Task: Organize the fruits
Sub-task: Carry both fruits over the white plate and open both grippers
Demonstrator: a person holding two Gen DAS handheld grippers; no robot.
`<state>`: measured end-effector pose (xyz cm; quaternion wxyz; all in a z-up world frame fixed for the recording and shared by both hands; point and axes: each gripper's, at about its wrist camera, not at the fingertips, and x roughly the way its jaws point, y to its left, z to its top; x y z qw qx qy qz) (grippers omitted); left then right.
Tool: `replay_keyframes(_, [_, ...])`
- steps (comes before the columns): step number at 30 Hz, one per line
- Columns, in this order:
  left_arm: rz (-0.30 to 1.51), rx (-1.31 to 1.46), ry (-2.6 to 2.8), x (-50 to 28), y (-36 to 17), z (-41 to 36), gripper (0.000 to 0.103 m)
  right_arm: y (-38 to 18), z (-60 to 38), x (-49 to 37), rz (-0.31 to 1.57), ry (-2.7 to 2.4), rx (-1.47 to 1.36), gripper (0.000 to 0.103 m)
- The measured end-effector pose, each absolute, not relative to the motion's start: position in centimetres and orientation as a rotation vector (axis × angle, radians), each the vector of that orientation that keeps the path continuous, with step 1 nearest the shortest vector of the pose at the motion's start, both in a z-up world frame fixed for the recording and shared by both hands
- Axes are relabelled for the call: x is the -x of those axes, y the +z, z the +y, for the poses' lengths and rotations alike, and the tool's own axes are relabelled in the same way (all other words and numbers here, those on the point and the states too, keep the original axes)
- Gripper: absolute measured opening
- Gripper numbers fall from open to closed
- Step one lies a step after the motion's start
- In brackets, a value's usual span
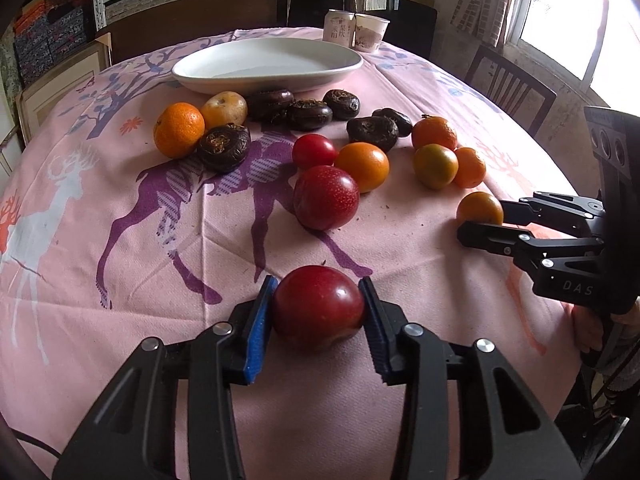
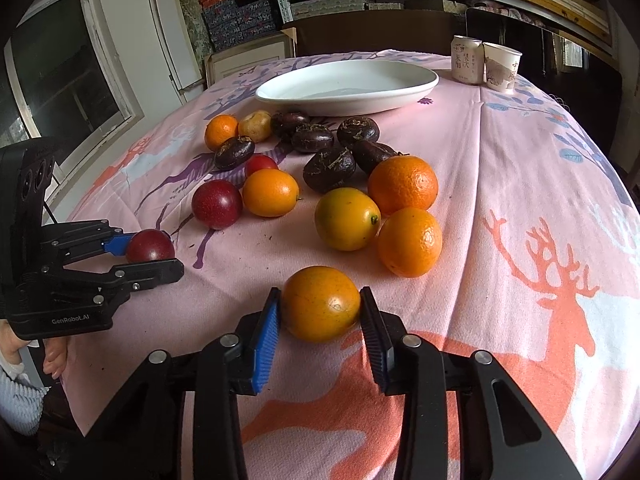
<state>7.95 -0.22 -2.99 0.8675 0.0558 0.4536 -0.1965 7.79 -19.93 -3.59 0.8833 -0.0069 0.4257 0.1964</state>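
Observation:
A dark red plum (image 1: 318, 312) rests on the pink deer-print tablecloth (image 1: 120, 280), and my left gripper (image 1: 319, 281) is shut on it, blue pads pressing both sides. The right wrist view shows that same left gripper (image 2: 156, 252) and plum (image 2: 148, 244) at the left. My right gripper (image 2: 320, 292) is shut on a small orange fruit (image 2: 320, 308) near the table's front; it appears again as the right gripper (image 1: 480, 220) with the orange fruit (image 1: 478, 206). A white oval plate (image 1: 272, 60) sits bare at the far side.
Between grippers and plate lie a second red plum (image 1: 326, 197), a small red fruit (image 1: 314, 151), several oranges (image 2: 402, 184) and several dark brown fruits (image 1: 310, 114). A can (image 1: 339, 28) and paper cup (image 1: 370, 32) stand behind the plate. A chair (image 1: 512, 84) is at the right.

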Motion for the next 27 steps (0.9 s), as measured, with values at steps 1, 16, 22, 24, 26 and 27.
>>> replay_keyframes(1, [0.946, -0.124, -0.41, -7.9, -3.0, -0.3, 0.041, -3.6, -19.8, -7.8, 0.884, 0.406, 0.022, 0.039])
replay_keyframes(16, [0.815, -0.036, -0.416, -14.2, 3.0, -0.4, 0.041, 3.4, -21.3, -12.3, 0.733, 0.428, -0.083, 0.039])
replay_keyframes(22, [0.811, -0.014, -0.354, -22.3, 3.6, -1.0, 0.041, 3.9, -20.9, -21.7, 0.737, 0.398, -0.183, 0.039])
replay_keyframes(24, [0.818, -0.01, -0.338, -24.6, 3.3, -1.1, 0.041, 3.4, -20.6, -24.5, 0.749, 0.392, -0.211, 0.039])
replay_keyframes(26, [0.819, -0.003, -0.329, -26.5, 3.0, -1.1, 0.041, 2.9, -20.3, -26.7, 0.761, 0.391, -0.215, 0.039])
replay_keyframes(27, [0.819, 0.004, -0.327, -27.3, 2.8, -1.2, 0.041, 2.6, -20.1, -27.7, 0.767, 0.393, -0.214, 0.039])
